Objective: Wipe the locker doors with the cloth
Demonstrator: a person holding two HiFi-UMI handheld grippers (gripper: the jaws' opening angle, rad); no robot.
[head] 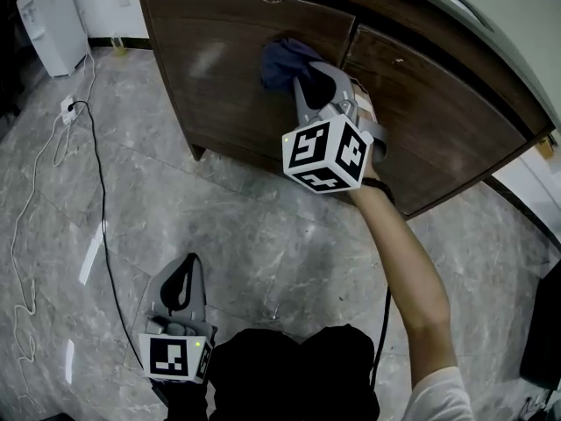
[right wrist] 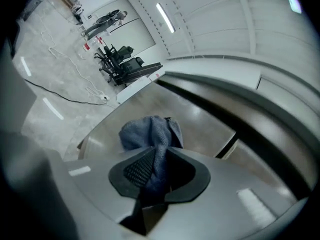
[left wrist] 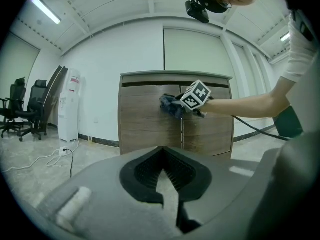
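A crumpled blue cloth (head: 282, 60) (left wrist: 170, 105) (right wrist: 150, 131) is pressed against the upper part of the left locker door (head: 228, 86) (left wrist: 145, 124), close to the seam with the right door (head: 438, 112). My right gripper (head: 314, 75) (right wrist: 159, 156) is shut on the cloth, with the fabric bunched between its pads and spilling out past the tips. A bare arm stretches out behind it. My left gripper (head: 188, 261) (left wrist: 161, 156) hangs low over the floor, well short of the locker. It is shut with nothing in it.
The brown wooden locker stands on a grey marble floor (head: 263, 235). A white appliance (head: 48, 20) (left wrist: 69, 104) stands by the wall at the left. A black cable (head: 96, 200) and a white cord (head: 31, 209) trail across the floor. Office chairs (left wrist: 22, 114) stand at the far left.
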